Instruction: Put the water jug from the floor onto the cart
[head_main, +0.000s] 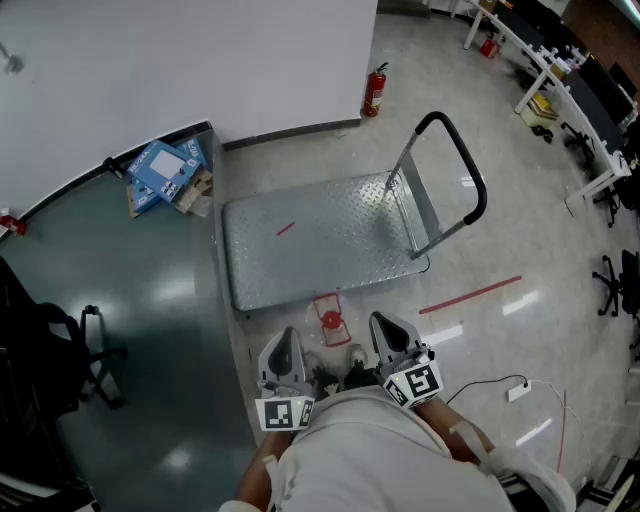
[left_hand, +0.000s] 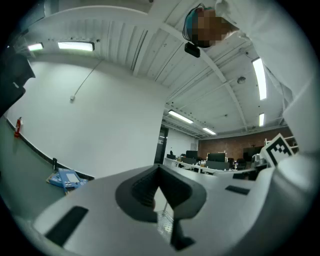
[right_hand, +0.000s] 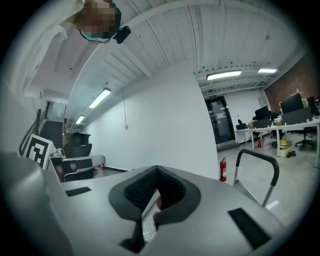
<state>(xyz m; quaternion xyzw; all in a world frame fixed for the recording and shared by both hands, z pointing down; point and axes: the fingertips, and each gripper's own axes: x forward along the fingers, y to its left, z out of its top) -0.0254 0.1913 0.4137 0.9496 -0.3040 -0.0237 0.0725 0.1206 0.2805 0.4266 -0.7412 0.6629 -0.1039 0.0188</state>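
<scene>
L gripper (head_main: 288, 340) & R gripper (head_main: 388, 328): fingers closed, empty; both near cart (head_main: 320, 240) edge.

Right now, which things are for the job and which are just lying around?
For the job: cart; left gripper; right gripper; red-topped thing beside the cart, probably the jug.
Just lying about: fire extinguisher; blue boxes; black chair.

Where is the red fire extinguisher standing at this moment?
In the head view, the fire extinguisher stands on the floor at the corner of the white wall, beyond the cart, up-left of its black handle.
</scene>
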